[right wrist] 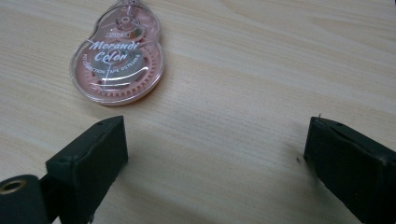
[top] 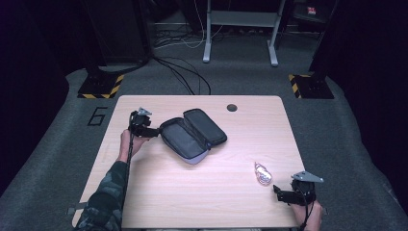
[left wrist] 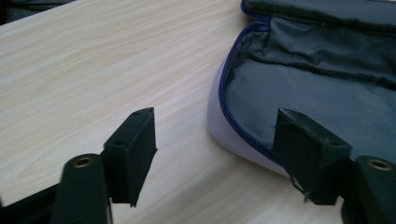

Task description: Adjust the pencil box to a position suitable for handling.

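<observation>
My left gripper [top: 153, 131] spread, one jaw inside the open pencil case [top: 192, 134], rim between jaws, my right gripper [top: 281, 192] spread, well apart from the case

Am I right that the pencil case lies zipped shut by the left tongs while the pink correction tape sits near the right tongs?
Not quite: the pencil case lies unzipped and spread open, its grey lining visible in the left gripper view. The rest holds: it is by the left tongs, and the pink correction tape sits near the right tongs.
</observation>
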